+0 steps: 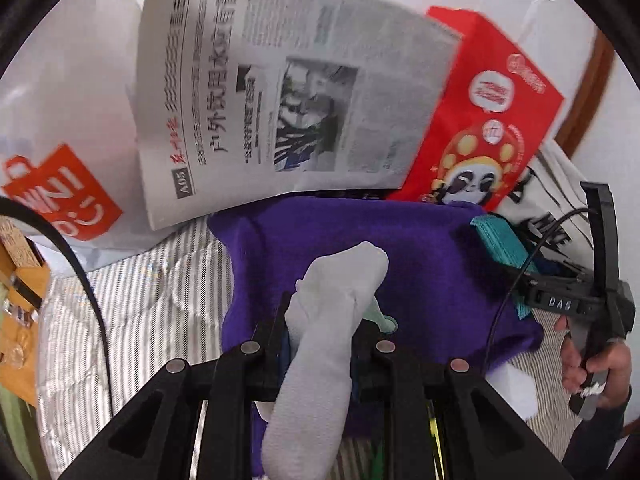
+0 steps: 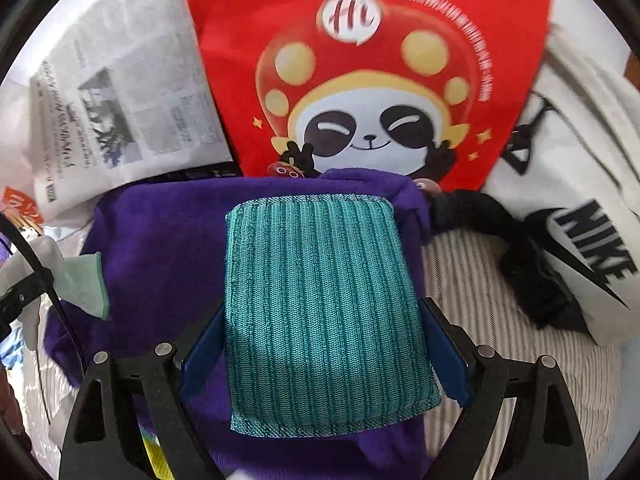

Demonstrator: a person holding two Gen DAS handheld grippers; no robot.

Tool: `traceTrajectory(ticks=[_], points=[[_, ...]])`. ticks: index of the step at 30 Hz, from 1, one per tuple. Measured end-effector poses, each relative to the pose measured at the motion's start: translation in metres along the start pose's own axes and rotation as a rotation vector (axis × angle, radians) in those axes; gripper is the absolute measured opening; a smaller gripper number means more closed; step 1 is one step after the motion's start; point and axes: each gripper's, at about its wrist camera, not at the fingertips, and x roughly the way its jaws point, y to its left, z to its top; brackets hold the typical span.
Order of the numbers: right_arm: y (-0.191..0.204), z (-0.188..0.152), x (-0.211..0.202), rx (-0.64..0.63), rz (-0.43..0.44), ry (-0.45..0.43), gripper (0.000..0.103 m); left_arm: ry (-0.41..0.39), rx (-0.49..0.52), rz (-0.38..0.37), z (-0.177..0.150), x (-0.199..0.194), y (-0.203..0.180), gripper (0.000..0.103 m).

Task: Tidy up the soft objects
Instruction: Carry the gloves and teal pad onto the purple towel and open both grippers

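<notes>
Striped bedding [image 1: 132, 296] is lying under everything, with a purple cloth [image 1: 320, 240] spread across it and a newspaper [image 1: 280, 92], a red panda bag [image 2: 368, 80] and a white printed bag [image 2: 592, 232] propped behind.

I am carrying a grey sock [image 1: 332, 320] in my left gripper [image 1: 320, 340], its jaws pinched narrow on the fabric, the toe sticking up over the purple cloth. My right gripper [image 2: 324, 344] is standing wide around a teal ribbed pad [image 2: 320, 304], its blue fingers [image 2: 444, 356] at either side of it; I judge it gripped, though I cannot see how firmly.

Both pieces are hanging over the cloth, so I take the step to be bringing them to a spot for setting down. To do it well, I am thinking of lowering each until it is resting before letting go, keeping the sock's loose tail from dragging, and keeping the two tools apart.

Much is hiding from me: the sock's lower end is running out of frame, a mint scrap [image 2: 86, 280] is half covered beside it, and a black furry thing [image 2: 516, 248] by the white bag is too blurred to name.
</notes>
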Motion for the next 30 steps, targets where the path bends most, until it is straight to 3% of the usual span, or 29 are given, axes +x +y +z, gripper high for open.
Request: traceTrajectory(ticks=[7,12,16,28,30], points=[[0.007,0.011,0.041,-0.031,-0.038,0.078,0.089,0.034,-0.004,0.017,0.018,0.036,0.006,0.021],[0.011,0.014,0.045,-0.051,-0.055,0.080,0.090,0.050,0.004,0.016,0.028,0.056,0.005,0.021],[0.017,0.013,0.047,-0.073,-0.068,0.084,0.090,0.076,0.020,0.083,0.034,0.072,0.003,0.022],[0.011,0.011,0.058,-0.058,-0.026,0.119,0.090,0.125,0.039,0.118,0.022,0.098,0.001,0.024],[0.009,0.012,0.058,-0.066,-0.020,0.123,0.091,0.127,0.044,0.114,0.021,0.098,0.003,0.029]])
